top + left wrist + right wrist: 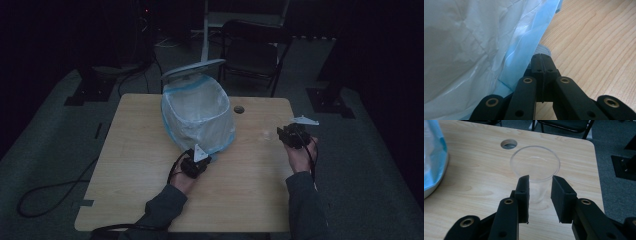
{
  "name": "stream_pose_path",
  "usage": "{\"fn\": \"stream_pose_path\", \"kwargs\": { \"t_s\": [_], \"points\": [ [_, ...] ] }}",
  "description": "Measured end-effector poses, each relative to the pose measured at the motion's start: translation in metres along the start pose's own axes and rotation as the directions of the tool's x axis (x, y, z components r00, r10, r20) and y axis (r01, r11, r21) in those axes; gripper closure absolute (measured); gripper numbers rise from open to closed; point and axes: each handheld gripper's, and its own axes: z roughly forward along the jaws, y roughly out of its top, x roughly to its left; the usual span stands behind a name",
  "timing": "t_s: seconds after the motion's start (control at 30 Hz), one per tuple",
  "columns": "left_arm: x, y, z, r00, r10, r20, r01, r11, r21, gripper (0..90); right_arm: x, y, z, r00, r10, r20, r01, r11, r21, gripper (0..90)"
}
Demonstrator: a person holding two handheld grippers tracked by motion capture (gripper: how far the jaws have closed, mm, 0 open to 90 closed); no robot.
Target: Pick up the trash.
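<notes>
From the high view, my left gripper [196, 162] sits at the near foot of the lined trash bin [199, 114], while my right gripper [291, 135] holds off to the right, well apart from the bin.

In the left gripper view, the jaws are pressed together beside the blue bin liner [524, 55], nothing visibly between them.

In the right gripper view, the jaws are clamped on a clear plastic cup [535, 167], upright, rim toward the table's [474, 170] far edge. The bin lies to its left.

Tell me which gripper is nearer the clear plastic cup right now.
Right. The right gripper has the clear plastic cup between its jaws. The left gripper is across the table, shut at the lower edge of the bag-lined bin.
</notes>
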Motion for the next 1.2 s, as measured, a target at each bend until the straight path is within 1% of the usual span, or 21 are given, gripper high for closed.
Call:
{"fn": "stream_pose_path", "kwargs": {
  "t_s": [0.17, 0.27, 0.33, 0.47, 0.57, 0.67, 0.8, 0.9, 0.93, 1.03, 1.07, 1.13, 1.2],
  "points": [
    [0.000, 0.000, 0.000, 1.0000, 0.000, 0.000, 0.000, 1.0000, 0.000, 90.0, -0.005, 0.008, 0.009, 0.9997, 0.023, 0.012, -0.023, 0.9997, 0.005, 66.6],
    [0.000, 0.000, 0.000, 1.0000, 0.000, 0.001, 0.000, 1.0000, 0.003, 90.0, -0.006, 0.013, 0.013, 0.9996, 0.026, 0.014, -0.026, 0.9997, 0.001, 66.1],
    [0.000, 0.000, 0.000, 1.0000, -0.001, 0.001, 0.001, 1.0000, 0.001, 90.0, -0.008, 0.015, 0.016, 0.9992, 0.030, 0.025, -0.031, 0.9995, 0.007, 65.5],
    [0.000, 0.000, 0.000, 1.0000, 0.001, 0.000, -0.001, 1.0000, 0.002, 90.0, -0.013, 0.016, 0.024, 0.9985, 0.047, 0.028, -0.048, 0.9986, 0.024, 64.2],
    [0.000, 0.000, 0.000, 1.0000, 0.000, 0.000, 0.000, 1.0000, 0.001, 90.0, -0.016, 0.012, 0.027, 0.9989, 0.046, 0.007, -0.046, 0.9984, 0.032, 63.3],
    [0.000, 0.000, 0.000, 1.0000, 0.000, 0.000, 0.000, 1.0000, 0.001, 90.0, -0.018, 0.009, 0.025, 0.9980, 0.063, -0.013, -0.062, 0.9977, 0.028, 63.3],
    [0.000, 0.000, 0.000, 1.0000, 0.001, -0.001, -0.001, 1.0000, 0.000, 90.0, -0.020, 0.002, 0.020, 0.9966, 0.070, -0.045, -0.069, 0.9974, 0.023, 62.8],
    [0.000, 0.000, 0.000, 1.0000, 0.000, -0.002, 0.000, 1.0000, -0.002, 90.0, -0.021, -0.003, 0.020, 0.9961, 0.067, -0.058, -0.065, 0.9972, 0.039, 62.7],
    [0.000, 0.000, 0.000, 1.0000, 0.000, -0.001, 0.000, 1.0000, -0.003, 90.0, -0.021, -0.004, 0.022, 0.9960, 0.068, -0.059, -0.065, 0.9967, 0.048, 63.0],
    [0.000, 0.000, 0.000, 1.0000, 0.001, -0.001, -0.001, 1.0000, 0.000, 90.0, -0.022, -0.009, 0.025, 0.9955, 0.069, -0.064, -0.066, 0.9961, 0.058, 68.5],
    [0.000, 0.000, 0.000, 1.0000, 0.001, -0.001, -0.001, 1.0000, 0.000, 90.0, -0.022, -0.009, 0.025, 0.9955, 0.069, -0.064, -0.066, 0.9961, 0.058, 68.5],
    [0.000, 0.000, 0.000, 1.0000, 0.005, -0.002, -0.005, 1.0000, 0.000, 90.0, -0.020, -0.013, 0.027, 0.9960, 0.059, -0.066, -0.055, 0.9964, 0.065, 71.6],
    [0.000, 0.000, 0.000, 1.0000, 0.005, -0.003, -0.005, 1.0000, 0.000, 90.0, -0.019, -0.016, 0.029, 0.9961, 0.051, -0.072, -0.045, 0.9961, 0.076, 71.6]
  ]
}}
